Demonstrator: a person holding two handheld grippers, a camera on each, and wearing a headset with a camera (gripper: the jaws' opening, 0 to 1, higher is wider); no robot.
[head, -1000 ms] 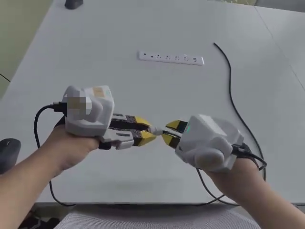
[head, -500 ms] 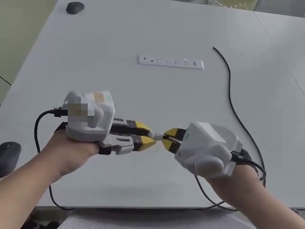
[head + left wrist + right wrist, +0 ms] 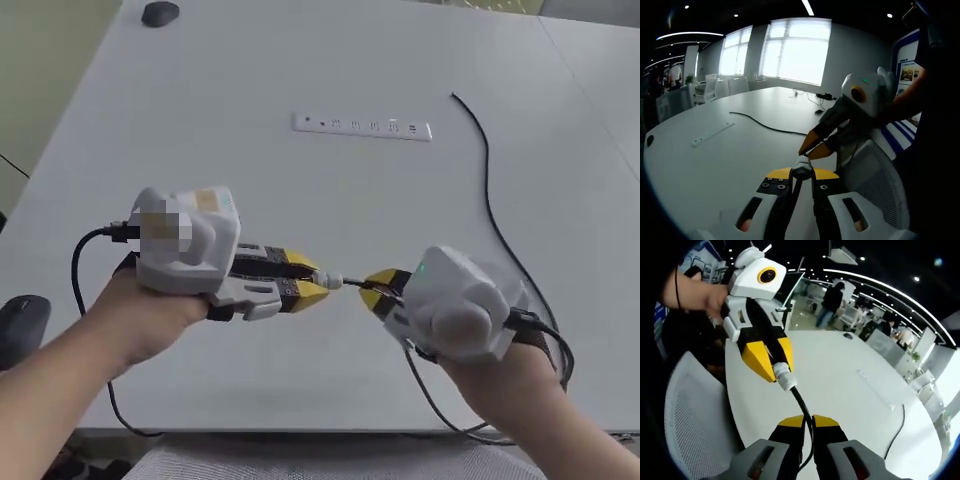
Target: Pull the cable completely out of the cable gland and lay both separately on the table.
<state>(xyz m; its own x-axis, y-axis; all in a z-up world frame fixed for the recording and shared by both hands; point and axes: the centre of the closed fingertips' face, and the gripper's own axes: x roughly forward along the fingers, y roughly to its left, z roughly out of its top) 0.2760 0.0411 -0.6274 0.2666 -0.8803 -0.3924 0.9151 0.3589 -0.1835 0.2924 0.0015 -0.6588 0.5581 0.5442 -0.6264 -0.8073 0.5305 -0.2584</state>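
- left claw [image 3: 316,283] is clenched on the cable gland [image 3: 330,283], jaws shut around its white body; this anchors the gland so the pull has something to work against
- right claw [image 3: 377,287] is clenched on the cable [image 3: 353,285], thin black lead pinched between the yellow tips; judged to be the pulling side
- the two claws face tip to tip, left at 9 o'clock and right at 3 o'clock of the gland, so the pull runs straight along the gland's bore
- a short black stretch of cable shows between the tips; one end sits in the gland's mouth, so it looks not yet fully out
- right gripper view: cable [image 3: 801,401] runs from the gland [image 3: 784,376] at 12 o'clock down into this claw's jaws
- both parts are held in the air above the near edge of the table [image 3: 300,190], at 6 o'clock of it; nothing is laid down yet
- counts: one gland, one cable, two claws
- on the table: one power strip [image 3: 362,126] at 12 o'clock, one loose black cord [image 3: 488,200] at 2 o'clock, one mouse [image 3: 160,13] at 11 o'clock
- second mouse [image 3: 20,325] at 9 o'clock, at the left edge
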